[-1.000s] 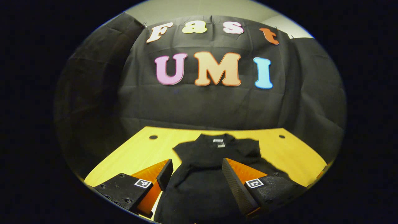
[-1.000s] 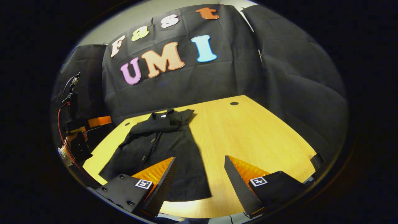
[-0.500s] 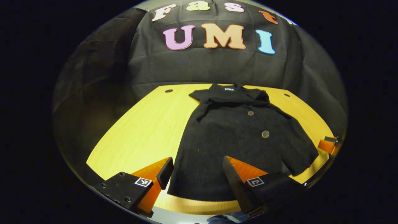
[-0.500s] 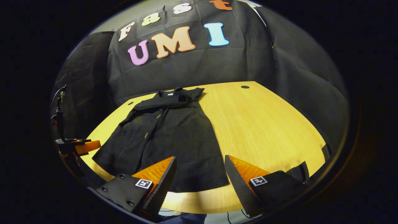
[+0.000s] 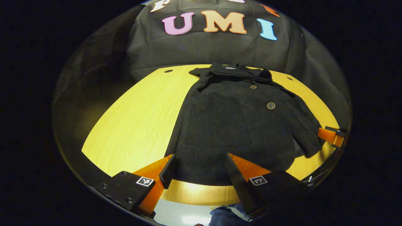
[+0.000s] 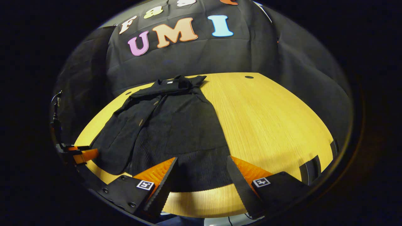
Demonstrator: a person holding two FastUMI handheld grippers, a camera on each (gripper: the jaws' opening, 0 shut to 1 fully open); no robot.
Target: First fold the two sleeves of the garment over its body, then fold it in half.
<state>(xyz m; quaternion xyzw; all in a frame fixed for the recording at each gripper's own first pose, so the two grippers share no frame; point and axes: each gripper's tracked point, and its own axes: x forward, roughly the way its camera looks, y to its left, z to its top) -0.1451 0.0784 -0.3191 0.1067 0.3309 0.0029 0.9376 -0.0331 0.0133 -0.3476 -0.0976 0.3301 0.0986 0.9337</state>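
Garment (image 5: 238, 122): flat on the bench (image 5: 138, 116), hem just ahead of both sets of jaws.
Left gripper (image 5: 198, 171): jaws wide apart — holding nothing.
Right gripper (image 6: 201, 175): likewise.
Progress: sleeve (image 6: 116, 138) apparently lies over the body — halving fold left.

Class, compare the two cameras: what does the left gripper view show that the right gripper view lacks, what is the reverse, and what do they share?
Left gripper view: the right gripper seen from outside, at the table's edge beside the spread sleeve's cuff. Right gripper view: the left gripper seen from outside, a thin cabled stand behind it, and black strips at the table's right edge. Shared: the black garment lying flat on the wooden table, its buttons up, with each camera's own fingers open above the hem.
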